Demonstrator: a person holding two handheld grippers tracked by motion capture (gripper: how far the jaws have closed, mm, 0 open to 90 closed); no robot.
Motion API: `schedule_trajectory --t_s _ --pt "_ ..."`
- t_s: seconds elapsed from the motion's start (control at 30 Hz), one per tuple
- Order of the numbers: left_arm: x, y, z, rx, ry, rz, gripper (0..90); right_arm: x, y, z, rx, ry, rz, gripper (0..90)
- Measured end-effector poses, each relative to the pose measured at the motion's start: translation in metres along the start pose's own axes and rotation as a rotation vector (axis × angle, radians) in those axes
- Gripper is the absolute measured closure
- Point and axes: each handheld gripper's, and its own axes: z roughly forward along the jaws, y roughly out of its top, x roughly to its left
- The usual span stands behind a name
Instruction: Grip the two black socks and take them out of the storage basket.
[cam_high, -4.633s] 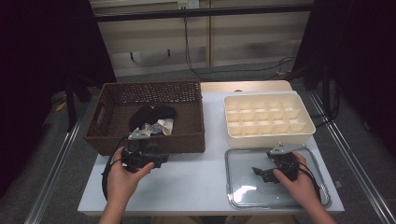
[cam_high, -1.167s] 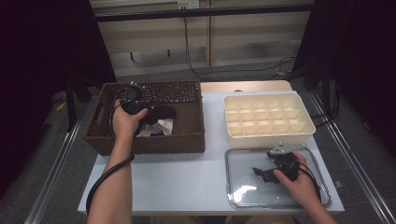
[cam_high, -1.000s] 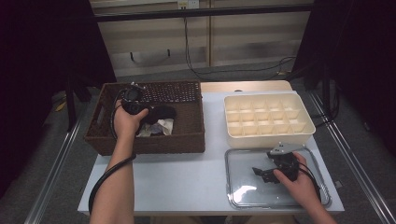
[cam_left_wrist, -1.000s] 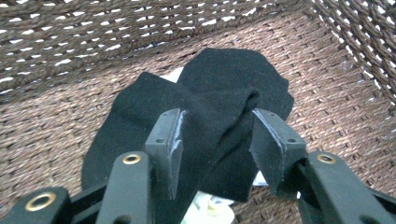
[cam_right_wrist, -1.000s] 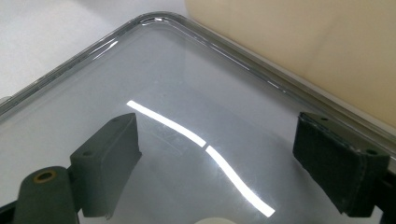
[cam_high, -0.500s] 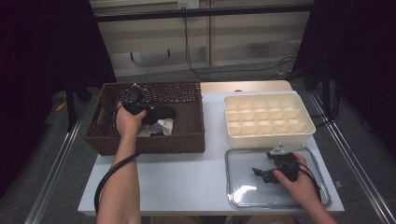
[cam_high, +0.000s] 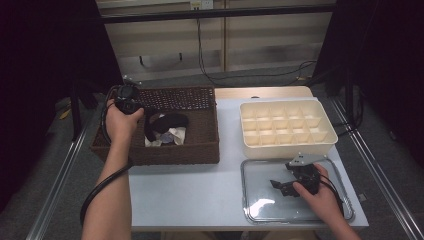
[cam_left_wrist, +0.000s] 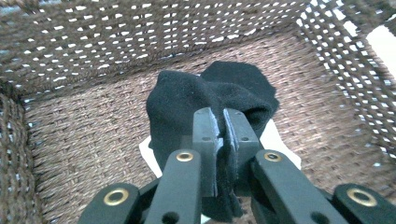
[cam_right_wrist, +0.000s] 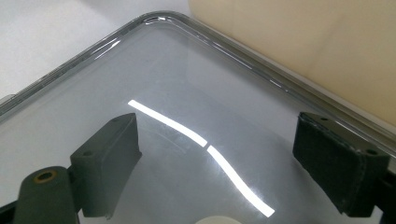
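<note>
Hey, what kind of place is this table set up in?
Probably a lab or recording workstation: a white table on a metal frame, black curtains around it, and cables trailing down the back wall.

A black sock (cam_left_wrist: 210, 100) hangs crumpled over the brown wicker basket (cam_left_wrist: 70, 154), pinched at one edge.

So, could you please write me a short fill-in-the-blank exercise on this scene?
1. The left gripper is shut on a ____ sock.
2. That sock hangs over the brown woven ____.
3. The right gripper, jaws open, rests over the clear plastic ____.
4. The cream divided plastic tray stands to the ____ of the basket in the high view.

Missing words: black; basket; lid; right
</note>
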Motion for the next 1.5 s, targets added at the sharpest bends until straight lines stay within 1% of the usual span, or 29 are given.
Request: schedule_trajectory --t_s 0.03,0.07,0.1,0.2,0.23,0.3,0.33,0.37,0.4,0.43,0.47,0.5,0.53,0.57,0.6,0.67,0.7,0.83,0.9,0.93,1.0,1.03,1.1,1.13,1.2,1.27,1.3,1.37,1.5 --pt "-0.001 0.0 -0.003 -0.008 -0.007 -0.011 84.3 0.0 0.0 0.0 0.0 0.0 0.0 14.0" --pt "-0.001 0.0 -0.003 -0.008 -0.007 -0.011 84.3 0.0 0.0 0.0 0.0 0.0 0.0 14.0" --pt "-0.002 0.001 -0.008 -0.009 -0.022 -0.021 84.3 0.0 0.0 0.0 0.003 -0.001 0.003 14.0" --pt "-0.004 0.003 -0.016 -0.01 -0.042 -0.028 84.3 0.0 0.0 0.0 0.0 0.0 -0.001 14.0" --pt "-0.005 0.004 -0.018 -0.003 -0.057 -0.019 84.3 0.0 0.0 0.0 0.0 -0.001 -0.001 14.0" --pt "-0.008 0.005 -0.02 -0.006 -0.063 -0.014 84.3 0.0 0.0 0.0 0.002 -0.001 0.003 14.0" --pt "-0.012 0.006 -0.024 -0.002 -0.082 -0.011 84.3 0.0 0.0 0.0 0.001 -0.001 0.001 14.0" --pt "-0.013 0.006 -0.027 -0.001 -0.085 -0.002 84.3 0.0 0.0 0.0 0.001 -0.001 0.001 14.0" --pt "-0.014 0.007 -0.03 0.0 -0.097 0.002 84.3 0.0 0.0 0.0 0.001 -0.001 0.0 14.0" --pt "-0.016 0.007 -0.032 -0.01 -0.107 -0.011 84.3 0.001 0.0 0.0 0.004 -0.004 0.003 14.0" --pt "-0.016 0.007 -0.032 -0.01 -0.107 -0.011 84.3 0.001 0.0 0.0 0.005 -0.005 0.005 14.0" --pt "-0.016 0.007 -0.035 -0.007 -0.108 0.003 84.3 0.001 0.0 0.0 0.005 -0.005 0.005 14.0" --pt "-0.018 0.007 -0.039 -0.006 -0.105 0.002 84.3 0.001 0.0 0.0 0.004 -0.006 0.006 14.0" --pt "-0.018 0.008 -0.041 -0.003 -0.11 0.011 84.3 0.001 0.0 0.0 0.004 -0.006 0.007 14.0" --pt "-0.02 0.008 -0.044 -0.01 -0.112 0.002 84.3 0.001 0.0 0.0 0.004 -0.005 0.007 14.0" --pt "-0.021 0.008 -0.046 -0.012 -0.114 0.005 84.3 0.001 0.0 0.0 0.004 -0.005 0.007 14.0" --pt "-0.022 0.008 -0.051 -0.014 -0.122 0.008 84.3 0.001 0.0 0.0 0.005 -0.005 0.007 14.0" --pt "-0.027 0.009 -0.06 -0.016 -0.13 0.018 84.3 0.001 0.0 0.0 0.005 -0.006 0.006 13.9" --pt "-0.028 0.009 -0.062 -0.014 -0.127 0.017 84.3 0.001 0.0 0.0 0.004 -0.006 0.005 14.0" --pt "-0.028 0.009 -0.064 -0.006 -0.136 0.023 84.3 0.001 0.0 0.0 0.004 -0.006 0.005 14.0" --pt "-0.028 0.008 -0.068 -0.017 -0.153 0.012 84.3 0.001 0.0 0.0 0.004 -0.006 0.005 14.0" --pt "-0.029 0.008 -0.072 -0.026 -0.163 0.013 84.3 0.001 0.0 0.0 0.005 -0.006 0.006 13.9" --pt "-0.03 0.007 -0.075 -0.023 -0.167 0.02 84.3 0.001 0.0 0.0 0.002 -0.006 0.001 14.0" --pt "-0.03 0.006 -0.076 -0.024 -0.178 0.017 84.3 0.001 0.0 0.0 0.002 -0.005 0.001 14.0" --pt "-0.032 0.006 -0.079 -0.027 -0.169 0.027 84.3 0.001 0.0 0.0 0.002 -0.005 0.0 14.0" --pt "-0.033 0.006 -0.081 -0.029 -0.171 0.029 84.3 0.001 0.0 0.0 0.002 -0.005 0.001 14.0" --pt "-0.034 0.005 -0.084 -0.029 -0.184 0.03 84.3 0.001 0.0 0.0 0.002 -0.005 0.001 13.9" --pt "-0.035 0.005 -0.086 -0.032 -0.181 0.034 84.3 0.001 0.0 0.0 0.002 -0.005 0.001 14.0" --pt "-0.038 0.005 -0.093 -0.031 -0.199 0.04 84.3 0.001 0.0 0.0 0.002 -0.005 0.001 13.9"
